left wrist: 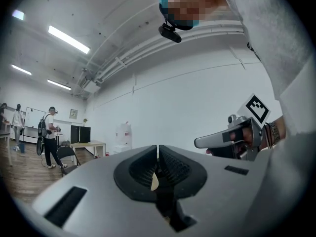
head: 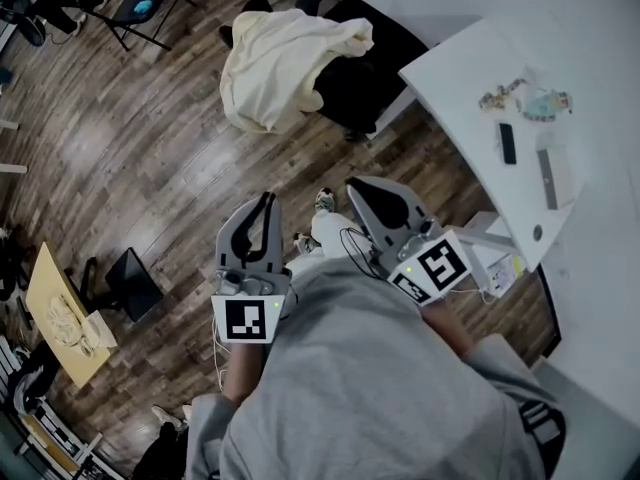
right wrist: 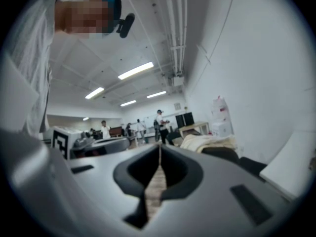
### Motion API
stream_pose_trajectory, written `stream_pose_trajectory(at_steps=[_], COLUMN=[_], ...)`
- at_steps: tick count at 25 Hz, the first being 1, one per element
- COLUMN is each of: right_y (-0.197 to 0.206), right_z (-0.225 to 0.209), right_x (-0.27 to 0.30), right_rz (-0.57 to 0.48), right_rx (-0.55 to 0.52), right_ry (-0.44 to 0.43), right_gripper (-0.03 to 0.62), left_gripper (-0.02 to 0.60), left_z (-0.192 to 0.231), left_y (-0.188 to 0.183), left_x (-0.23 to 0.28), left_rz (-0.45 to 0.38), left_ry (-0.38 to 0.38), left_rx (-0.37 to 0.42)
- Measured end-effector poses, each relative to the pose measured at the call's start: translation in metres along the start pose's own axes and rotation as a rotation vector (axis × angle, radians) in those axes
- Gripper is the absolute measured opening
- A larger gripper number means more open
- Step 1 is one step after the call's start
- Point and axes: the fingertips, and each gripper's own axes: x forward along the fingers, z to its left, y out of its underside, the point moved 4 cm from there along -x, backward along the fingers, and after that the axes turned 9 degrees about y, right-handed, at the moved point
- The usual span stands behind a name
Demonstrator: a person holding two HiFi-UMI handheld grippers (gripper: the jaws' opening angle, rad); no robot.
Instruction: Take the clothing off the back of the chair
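Note:
A cream garment (head: 280,63) hangs crumpled over the back of a black chair (head: 365,78) at the top middle of the head view, well ahead of both grippers. In the right gripper view the garment (right wrist: 207,142) lies just right of the jaws, on the chair (right wrist: 224,154). My left gripper (head: 267,198) is held in front of my body, shut with nothing in it, its pads pressed together (left wrist: 157,148). Beside it my right gripper (head: 352,182) points toward the chair; its jaws meet at the tip (right wrist: 159,146), empty.
A white desk (head: 480,78) stands right of the chair, with a dark phone (head: 507,143) and small items on it. A folding chair (head: 140,3) is at the top left. A wooden board (head: 60,313) and a black box (head: 133,283) sit at the left. A person (left wrist: 49,137) stands far off.

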Motion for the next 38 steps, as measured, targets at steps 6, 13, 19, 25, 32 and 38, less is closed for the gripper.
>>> stream_pose_trajectory(at_steps=[6, 13, 19, 25, 32, 38], right_y=[-0.003, -0.007, -0.016, -0.02, -0.023, -0.028], right_z=[-0.013, -0.036, -0.056, -0.075, -0.094, -0.103], right_x=[0.02, 0.061, 0.093, 0.115, 0.13, 0.132], right_rz=[0.007, 0.043, 0.037, 0.039, 0.037, 0.037], right_rx=[0.008, 0.008, 0.007, 0.003, -0.006, -0.016], right_ry=[-0.016, -0.049, -0.065, -0.08, -0.103, -0.086], right_gripper=[0.035, 0.035, 0.035, 0.035, 0.035, 0.035], left_gripper=[0.046, 0.046, 0.046, 0.046, 0.046, 0.046], left_z=[0.013, 0.034, 0.054, 0.067, 0.074, 0.085], left_y=[0.001, 0.004, 0.007, 0.009, 0.008, 0.011], left_x=[0.017, 0.04, 0.068, 0.095, 0.117, 0.127], left_rz=[0.014, 0.051, 0.056, 0.067, 0.06, 0.08], left_ry=[-0.016, -0.034, -0.037, -0.033, -0.046, -0.052], left_rx=[0.0, 0.003, 0.011, 0.018, 0.035, 0.031])
